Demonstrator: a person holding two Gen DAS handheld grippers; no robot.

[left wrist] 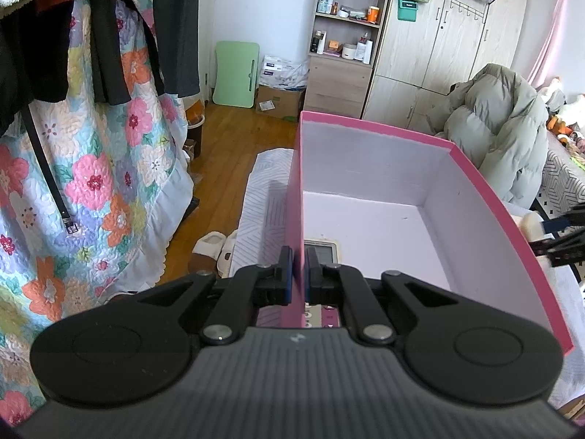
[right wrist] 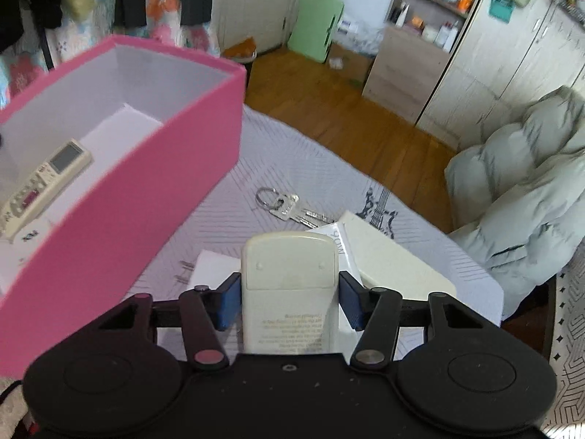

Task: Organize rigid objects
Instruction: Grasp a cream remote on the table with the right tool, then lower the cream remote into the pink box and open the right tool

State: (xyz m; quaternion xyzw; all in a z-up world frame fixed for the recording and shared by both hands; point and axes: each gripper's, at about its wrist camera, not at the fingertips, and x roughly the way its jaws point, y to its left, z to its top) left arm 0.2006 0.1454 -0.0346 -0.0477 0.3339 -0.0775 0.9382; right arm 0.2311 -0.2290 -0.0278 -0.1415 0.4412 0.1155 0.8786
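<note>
A: Where do the tongs stand?

B: The left tongs [left wrist: 299, 274] are clamped on the near side wall of the pink box [left wrist: 486, 197], one pad inside and one outside. The right tongs [right wrist: 290, 301] stand apart around a cream remote lying face down [right wrist: 290, 285]. The left pad sits right at its edge and the right pad just beside its other edge; I cannot tell whether they press.

A: What's in the box?

B: A remote with a grey screen [right wrist: 44, 179] lies along the wall near the left tongs. The rest of the white floor is bare.

A: And outside it?

B: On the striped bed cover [right wrist: 292, 146], a bunch of keys [right wrist: 289, 206] lies beyond the face-down remote, with a white carton [right wrist: 387, 256] just to the right.

A: Any writing?

B: Small print on the remote's back and letters on the carton, both too blurred to read.
</note>
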